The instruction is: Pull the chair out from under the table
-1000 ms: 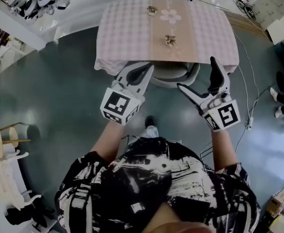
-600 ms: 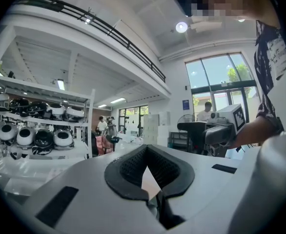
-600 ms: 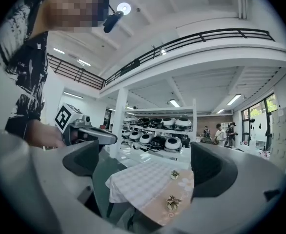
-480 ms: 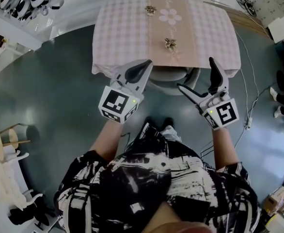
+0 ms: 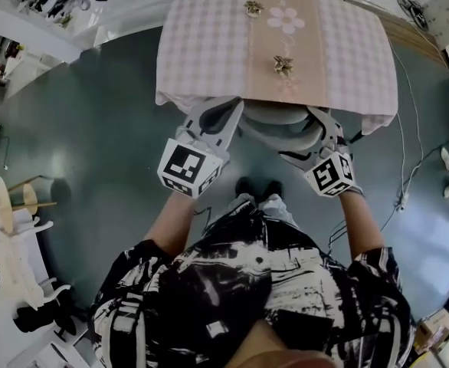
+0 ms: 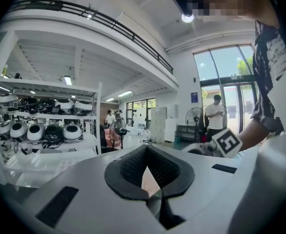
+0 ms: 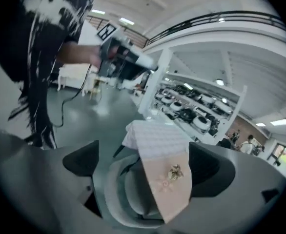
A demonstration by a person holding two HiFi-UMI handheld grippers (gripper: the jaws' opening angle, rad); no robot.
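Grey chair (image 5: 274, 129) tucked under the cloth-covered table (image 5: 201, 44) ahead of you, your right gripper (image 5: 322, 134) spread wide at its backrest, your left gripper (image 5: 221, 113) pinched nearly together on nothing, small ornament (image 5: 283, 65) on the table's runner.

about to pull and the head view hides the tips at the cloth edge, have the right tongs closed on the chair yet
observer: no. In the right gripper view the right gripper has its tongs wide apart. The curved back rim of the chair shows between them, and they are not closed on it.
operator: and the left one
observer: In the left gripper view the left gripper is shut. Its pads close round a small hollow where only a pink sliver shows, and no chair rim is visible there.
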